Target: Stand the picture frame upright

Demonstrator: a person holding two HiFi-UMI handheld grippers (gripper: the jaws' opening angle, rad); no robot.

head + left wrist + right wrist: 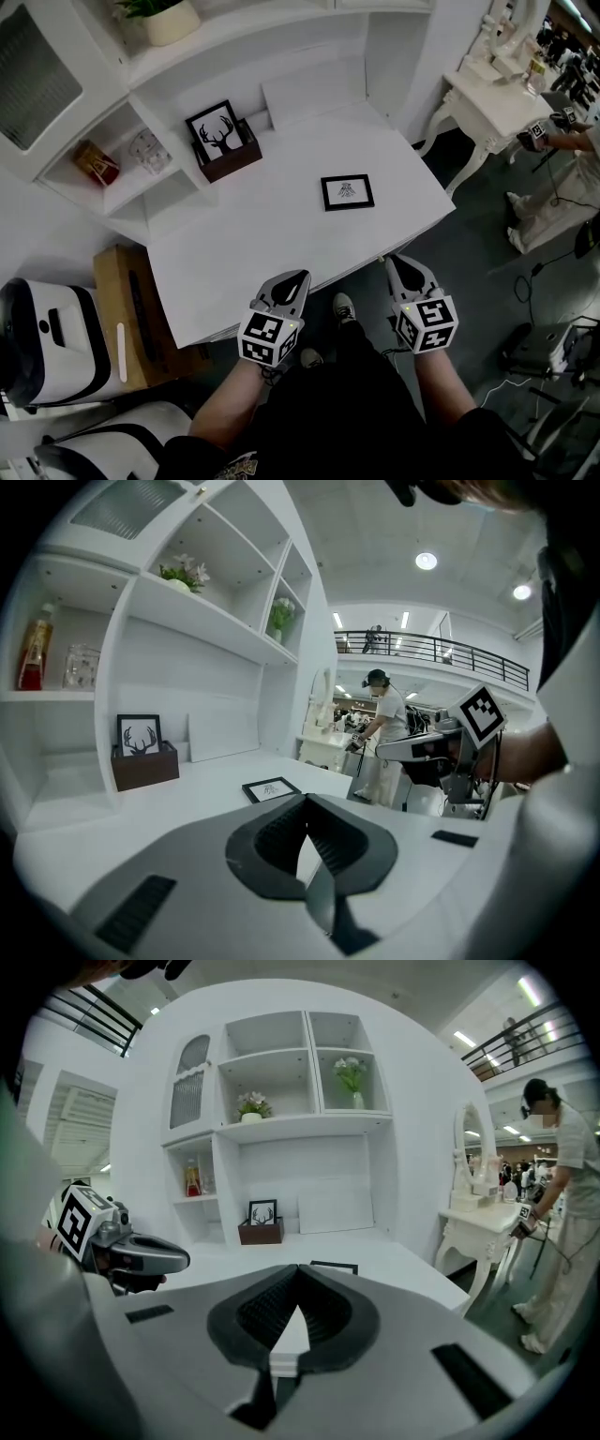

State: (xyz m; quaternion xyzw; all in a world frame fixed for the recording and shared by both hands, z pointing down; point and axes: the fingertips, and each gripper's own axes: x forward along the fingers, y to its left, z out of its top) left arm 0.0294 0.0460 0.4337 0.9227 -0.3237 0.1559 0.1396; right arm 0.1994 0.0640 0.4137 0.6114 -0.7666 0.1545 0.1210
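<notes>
Both sets of tongs hover at the near edge of the desk (244, 253), held side by side. The left tongs (298, 278) are clenched, tips pressed together with nothing between them, and they sit just over the front edge of the desk. The right tongs (401, 264) are clenched and empty too, poised by the near right corner. The picture frame (347, 191) lies flat on its back, right of the middle of the desk, with its black border and white mat facing up and a small dark figure in the centre. It is well apart from both tongs and nothing touches it. From the left gripper view it lies low on the white top, ahead of the closed tips. From the right gripper view only a thin dark sliver of it shows, just above the jaws. At the back left corner a brown box (232, 159) holds a deer picture (216, 131), which stands upright and leans back. Behind it a plain white board (305, 92) is propped against the back wall. In the shelf unit to the left a red bottle (96, 162) stands beside a clear glass jar (148, 150), and a potted plant (167, 17) sits on top. Off to the right another person (553, 187) stands by a white dressing table (492, 103).
</notes>
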